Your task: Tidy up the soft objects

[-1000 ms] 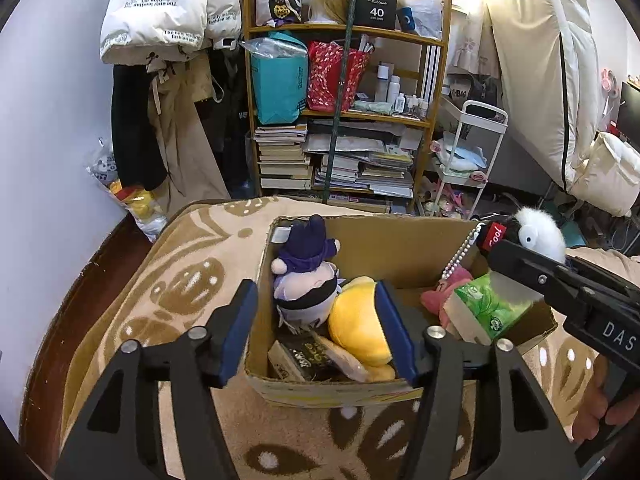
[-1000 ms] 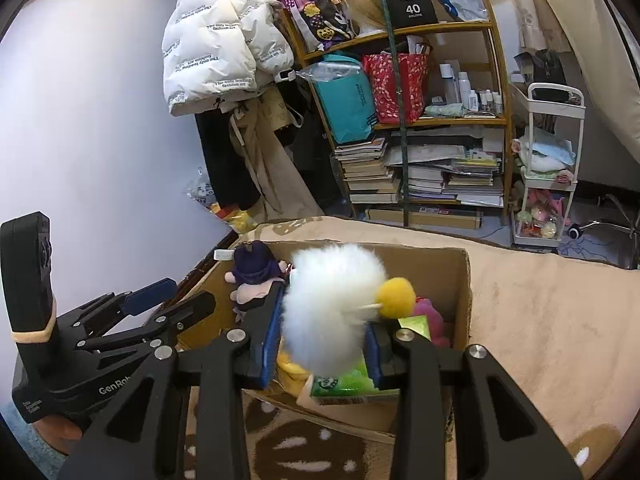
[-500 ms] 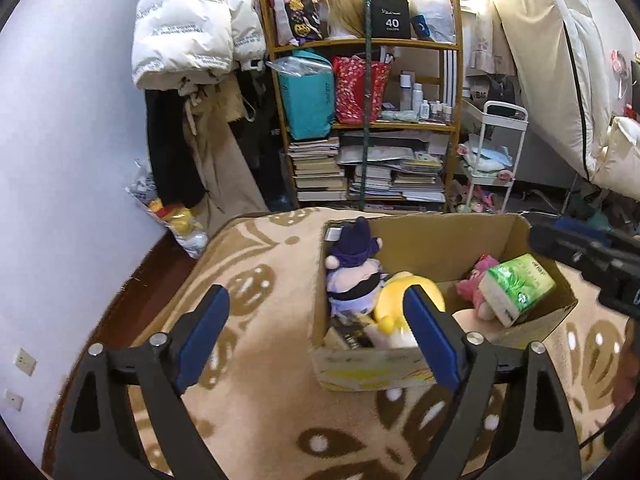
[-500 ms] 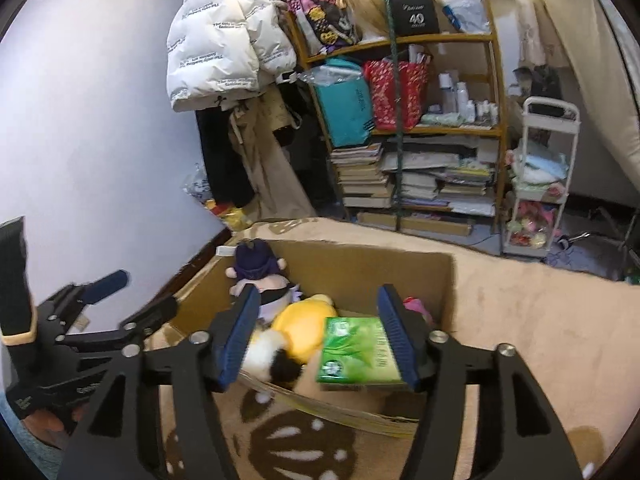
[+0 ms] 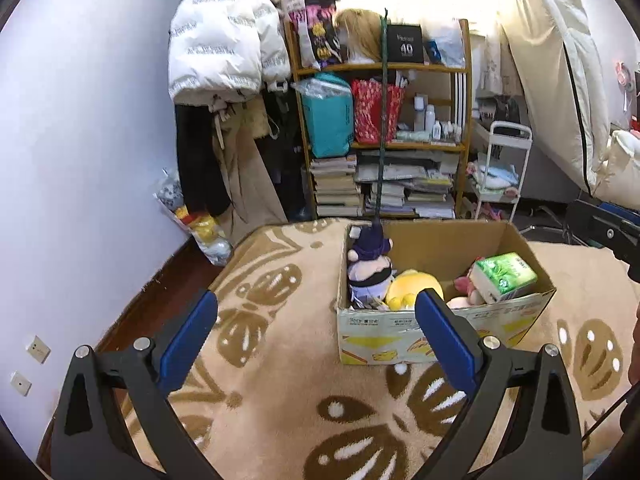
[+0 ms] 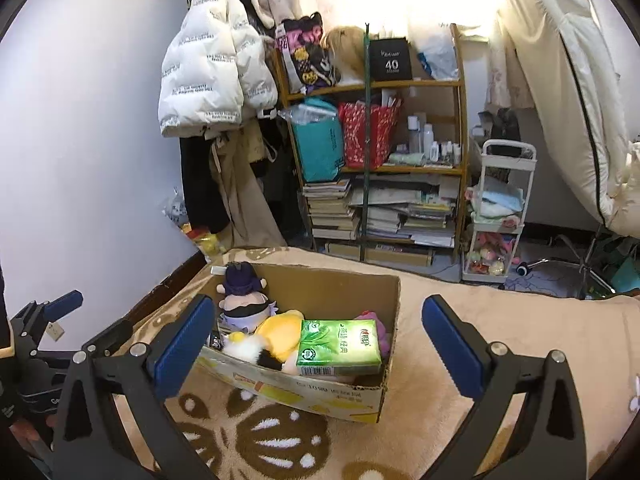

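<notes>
Nearest in each wrist view are the blue pads of that view's own tool. The left hand-held gripper (image 5: 316, 332) is spreading its jaws with nothing between them, only the patterned blanket (image 5: 280, 400) beneath. The right hand-held gripper (image 6: 316, 344) is likewise opening and carries nothing; the box merely shows through the gap.

Just beyond, on the blanket, sits the cardboard box (image 6: 316, 394), where the soft things lie. At its far left corner a plush doll with a purple hat (image 6: 242, 300) sits upright. Against it leans a yellow plush (image 6: 282, 332) with a white fluffy part (image 6: 242, 348) at the near wall. A green tissue pack (image 6: 340, 346) rests tilted on top at the right, with a pink plush (image 6: 380, 328) tucked behind it.

All of these look light and yielding. The plushes should squash under the pads, so a hold across the body seems safest. The tissue pack's film may be slippery; take it across its short sides.

Far behind stand a crowded bookshelf (image 5: 384, 148) and a hanging white puffer jacket (image 5: 216, 40).
</notes>
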{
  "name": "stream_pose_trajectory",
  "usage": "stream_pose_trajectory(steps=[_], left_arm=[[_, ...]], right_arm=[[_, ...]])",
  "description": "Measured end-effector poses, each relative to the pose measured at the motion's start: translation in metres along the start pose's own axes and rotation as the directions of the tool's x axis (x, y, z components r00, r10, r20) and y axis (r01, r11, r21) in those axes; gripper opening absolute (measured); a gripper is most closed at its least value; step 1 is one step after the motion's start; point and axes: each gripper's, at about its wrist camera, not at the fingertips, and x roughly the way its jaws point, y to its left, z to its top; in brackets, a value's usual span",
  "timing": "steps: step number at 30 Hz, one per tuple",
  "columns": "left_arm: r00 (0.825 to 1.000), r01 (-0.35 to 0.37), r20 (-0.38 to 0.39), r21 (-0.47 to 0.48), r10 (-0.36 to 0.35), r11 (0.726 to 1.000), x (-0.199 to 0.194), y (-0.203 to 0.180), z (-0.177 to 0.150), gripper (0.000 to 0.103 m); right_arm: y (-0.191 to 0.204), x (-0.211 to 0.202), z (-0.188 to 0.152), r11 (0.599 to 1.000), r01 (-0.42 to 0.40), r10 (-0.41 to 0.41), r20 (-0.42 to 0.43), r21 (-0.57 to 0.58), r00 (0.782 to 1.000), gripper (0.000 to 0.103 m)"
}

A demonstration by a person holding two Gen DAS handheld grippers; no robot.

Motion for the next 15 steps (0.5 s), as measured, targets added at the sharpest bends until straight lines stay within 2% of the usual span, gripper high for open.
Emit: stream_pose_trajectory(steps=[4,15], left_arm=[[1.000,0.002,0.024,-0.018,-0.002,1.000,-0.019,0.003,0.000,0.099],[0.991,-0.008,0.133,-0.025,0.011,1.000,-0.088,0.008,0.001,0.099]], right_arm=[[0.001,-0.024,0.002,1.000,0.031,-0.030,0.036,-0.004,0.999,0.103],[0.003,-0.088,0.001,0.999,0.049,-0.048,0.147,-0.001,0.988,0.103]])
